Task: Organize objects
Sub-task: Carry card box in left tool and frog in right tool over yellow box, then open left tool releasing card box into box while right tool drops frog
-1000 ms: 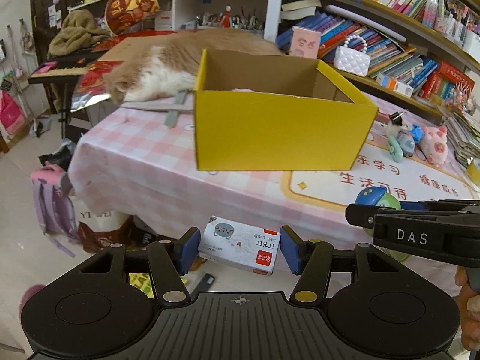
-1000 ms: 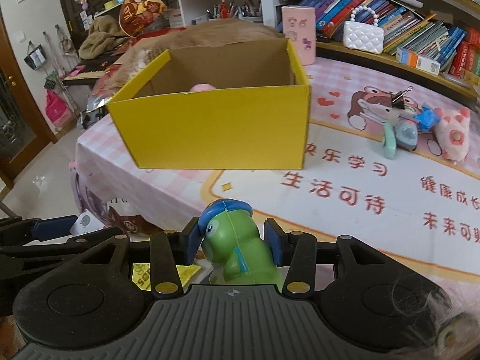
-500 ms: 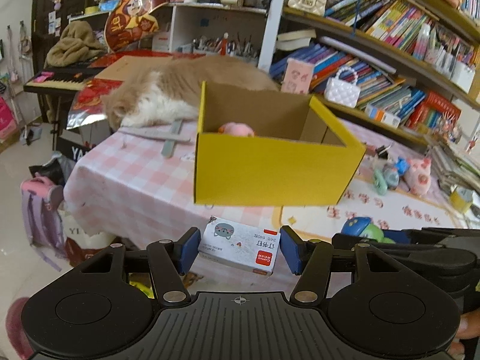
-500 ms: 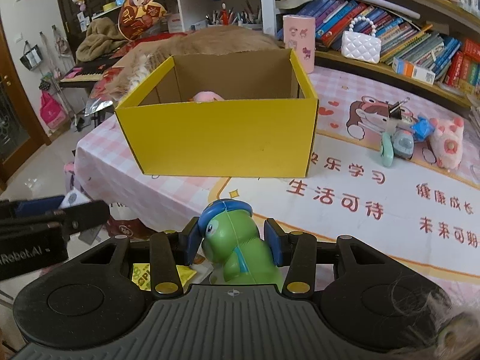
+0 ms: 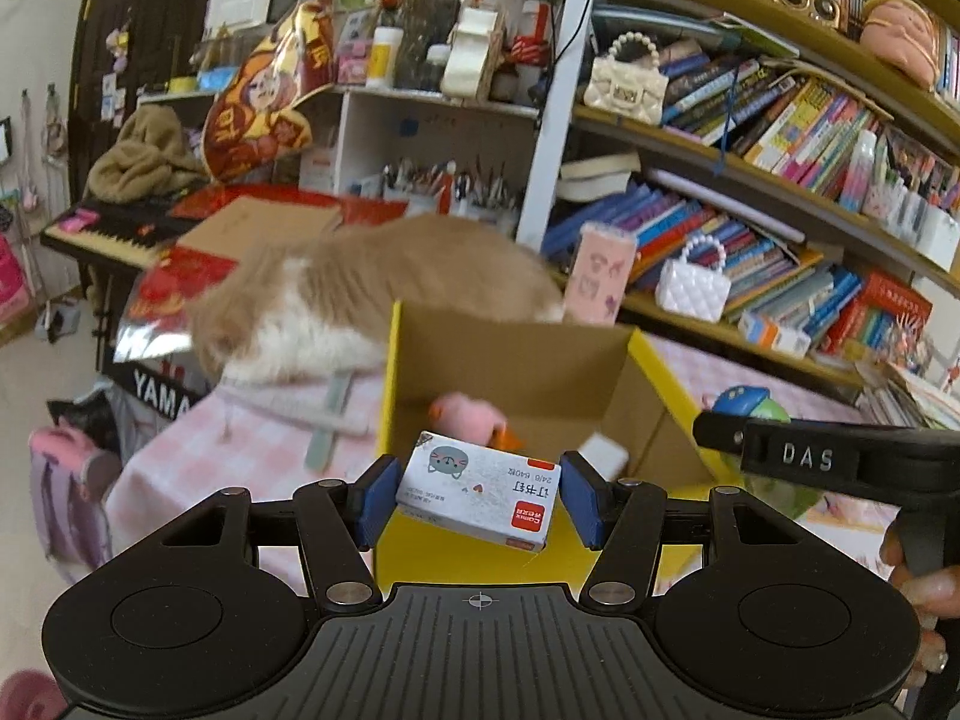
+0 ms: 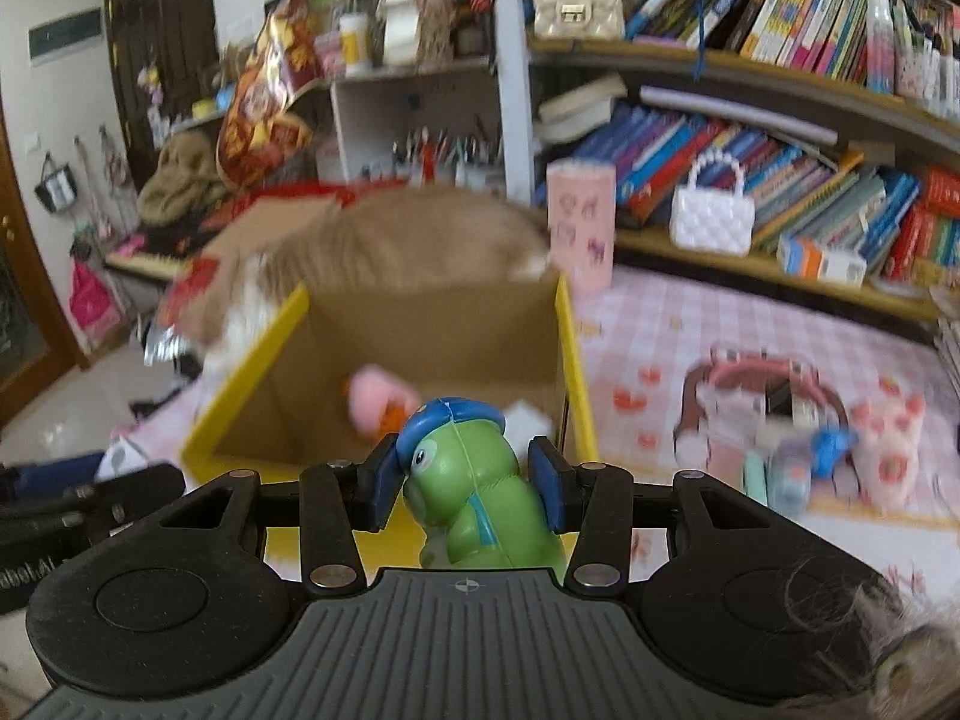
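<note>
Your left gripper (image 5: pixel 478 495) is clamped on the staple box (image 5: pixel 478 487), its blue pads pressed to both ends — the box sits tilted, just above the near wall of the yellow carton (image 5: pixel 480 546). Your right gripper (image 6: pixel 465 480) grips the green toy (image 6: pixel 474 498) by its sides, its blue cap level with the carton's (image 6: pixel 246 384) near rim. Inside the carton lies a pink toy (image 5: pixel 471 417) and something white, perhaps a small box — the blur hides which. A cat (image 5: pixel 360 294) lies behind the carton on the checked tablecloth (image 5: pixel 180 456).
</note>
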Demonstrator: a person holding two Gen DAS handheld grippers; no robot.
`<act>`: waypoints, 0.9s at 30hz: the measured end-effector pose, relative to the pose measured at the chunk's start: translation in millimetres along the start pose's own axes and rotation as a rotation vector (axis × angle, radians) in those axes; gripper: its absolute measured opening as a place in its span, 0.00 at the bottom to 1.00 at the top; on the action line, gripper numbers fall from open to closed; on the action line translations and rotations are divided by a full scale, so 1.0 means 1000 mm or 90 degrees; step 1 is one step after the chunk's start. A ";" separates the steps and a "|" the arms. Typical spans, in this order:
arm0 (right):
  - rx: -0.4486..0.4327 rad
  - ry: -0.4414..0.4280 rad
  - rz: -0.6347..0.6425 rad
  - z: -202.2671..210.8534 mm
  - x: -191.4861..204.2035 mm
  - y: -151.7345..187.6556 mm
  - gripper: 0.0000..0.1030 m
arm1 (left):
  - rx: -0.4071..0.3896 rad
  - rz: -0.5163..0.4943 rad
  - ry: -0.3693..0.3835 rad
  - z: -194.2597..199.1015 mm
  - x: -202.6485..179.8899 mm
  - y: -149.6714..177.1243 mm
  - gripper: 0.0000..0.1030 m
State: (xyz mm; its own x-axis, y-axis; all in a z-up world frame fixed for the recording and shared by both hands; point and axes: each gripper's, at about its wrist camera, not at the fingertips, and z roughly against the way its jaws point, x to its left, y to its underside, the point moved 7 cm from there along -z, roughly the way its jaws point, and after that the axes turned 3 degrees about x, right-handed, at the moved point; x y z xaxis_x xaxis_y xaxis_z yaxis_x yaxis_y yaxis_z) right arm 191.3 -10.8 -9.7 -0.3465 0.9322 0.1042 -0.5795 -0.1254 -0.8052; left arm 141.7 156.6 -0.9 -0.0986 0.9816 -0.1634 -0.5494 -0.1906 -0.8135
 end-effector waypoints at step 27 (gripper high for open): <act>0.138 -0.092 0.111 -0.150 -0.007 -0.028 0.41 | 0.109 -0.088 -0.076 -0.127 -0.025 -0.006 0.56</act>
State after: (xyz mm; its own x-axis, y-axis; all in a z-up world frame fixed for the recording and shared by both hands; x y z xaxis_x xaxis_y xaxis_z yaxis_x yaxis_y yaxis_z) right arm 320.9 36.7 -75.3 -0.5474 0.8340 0.0697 -0.6405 -0.3640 -0.6762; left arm 253.2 132.4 -63.1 -0.1041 0.9944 0.0178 -0.6958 -0.0600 -0.7157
